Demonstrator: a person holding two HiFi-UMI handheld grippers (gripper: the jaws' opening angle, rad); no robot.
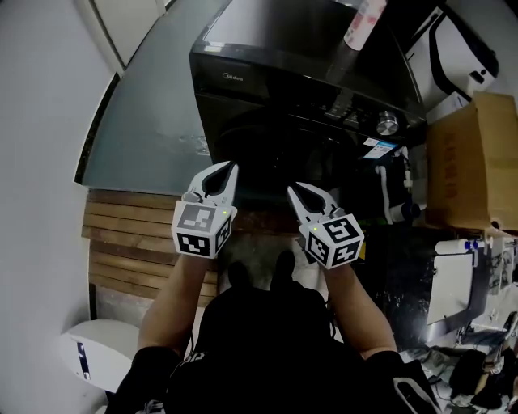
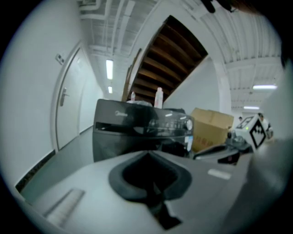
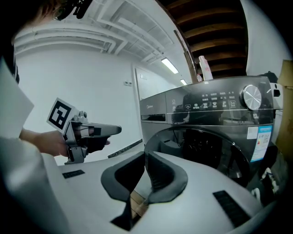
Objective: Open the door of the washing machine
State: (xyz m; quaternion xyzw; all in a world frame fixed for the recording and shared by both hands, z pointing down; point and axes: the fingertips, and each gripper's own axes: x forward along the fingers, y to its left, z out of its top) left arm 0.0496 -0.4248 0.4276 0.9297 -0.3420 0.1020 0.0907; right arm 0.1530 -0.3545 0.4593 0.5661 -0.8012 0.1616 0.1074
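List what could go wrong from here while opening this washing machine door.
1. The left gripper is shut and the right gripper barely open, so either may slip off the door rather than hook it.
2. A hard tug might rock the washing machine and topple the bottle standing on top.

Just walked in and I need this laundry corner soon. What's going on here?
A person stands facing a black front-loading washing machine, holding a gripper in each hand, both aimed at it. Its round door is shut, and neither gripper touches it. The left gripper is shut and empty. The right gripper has its jaws a crack apart with nothing between them. Opening the door has not yet begun.
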